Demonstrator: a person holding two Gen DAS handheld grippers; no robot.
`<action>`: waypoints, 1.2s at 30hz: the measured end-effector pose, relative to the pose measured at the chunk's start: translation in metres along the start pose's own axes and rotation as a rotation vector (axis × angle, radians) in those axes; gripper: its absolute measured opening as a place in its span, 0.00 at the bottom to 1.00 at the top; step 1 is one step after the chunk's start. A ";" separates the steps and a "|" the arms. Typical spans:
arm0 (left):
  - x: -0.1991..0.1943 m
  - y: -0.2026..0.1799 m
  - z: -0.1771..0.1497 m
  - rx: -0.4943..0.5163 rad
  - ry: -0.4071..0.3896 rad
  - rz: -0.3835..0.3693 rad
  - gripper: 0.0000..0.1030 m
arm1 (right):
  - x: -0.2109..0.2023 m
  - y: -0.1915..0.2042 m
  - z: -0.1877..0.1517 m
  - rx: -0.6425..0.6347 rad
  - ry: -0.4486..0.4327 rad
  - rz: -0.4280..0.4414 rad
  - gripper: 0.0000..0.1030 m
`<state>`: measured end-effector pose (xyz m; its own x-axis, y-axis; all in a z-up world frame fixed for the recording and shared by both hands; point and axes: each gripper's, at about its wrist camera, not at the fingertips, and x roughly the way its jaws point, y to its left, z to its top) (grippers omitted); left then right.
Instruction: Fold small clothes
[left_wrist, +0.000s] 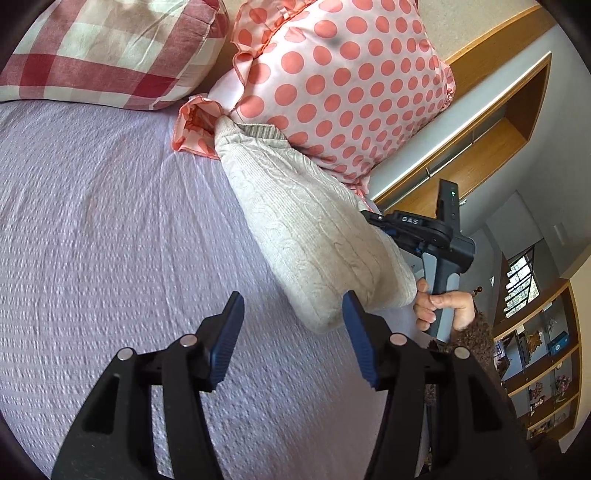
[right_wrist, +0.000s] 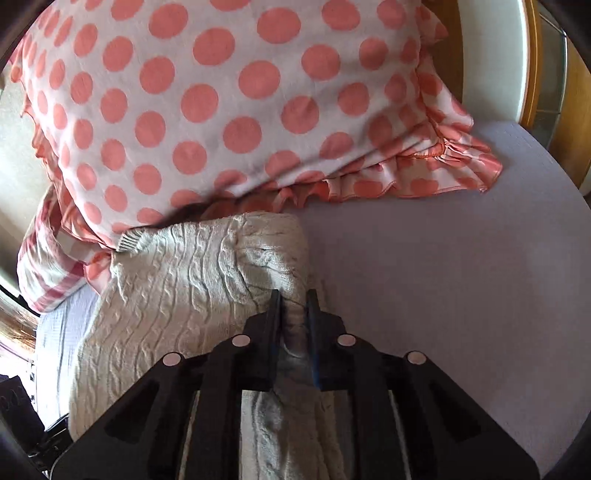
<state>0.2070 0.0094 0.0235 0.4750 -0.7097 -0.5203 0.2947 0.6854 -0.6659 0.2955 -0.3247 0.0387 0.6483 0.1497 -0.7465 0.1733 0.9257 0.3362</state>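
Observation:
A folded cream cable-knit sweater (left_wrist: 306, 229) lies on the lilac bedspread (left_wrist: 110, 229), its far end against a polka-dot pillow (left_wrist: 340, 85). My left gripper (left_wrist: 291, 306) is open and empty, just short of the sweater's near end. My right gripper (right_wrist: 293, 299) is shut on the right edge of the sweater (right_wrist: 177, 295); its body (left_wrist: 417, 225) and the hand holding it show beyond the sweater in the left wrist view.
A red-and-white checked pillow (left_wrist: 107, 48) lies at the head of the bed, left of the polka-dot pillow (right_wrist: 221, 92). A wooden headboard and shelf (left_wrist: 491, 122) and bookshelves (left_wrist: 543, 362) stand to the right. Bare bedspread (right_wrist: 443, 295) lies right of the sweater.

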 end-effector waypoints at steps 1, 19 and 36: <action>-0.002 0.002 0.005 -0.022 -0.004 -0.008 0.57 | -0.011 -0.006 -0.001 0.045 0.001 0.056 0.76; 0.091 0.010 0.061 -0.164 0.140 -0.014 0.54 | 0.009 -0.040 -0.065 0.199 0.165 0.442 0.46; -0.087 0.034 0.012 0.093 -0.055 0.239 0.47 | -0.056 0.089 -0.119 -0.133 0.044 0.310 0.67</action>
<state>0.1857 0.0964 0.0524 0.5840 -0.5176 -0.6252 0.2425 0.8464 -0.4742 0.1864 -0.2089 0.0417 0.6219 0.4436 -0.6453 -0.1272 0.8703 0.4757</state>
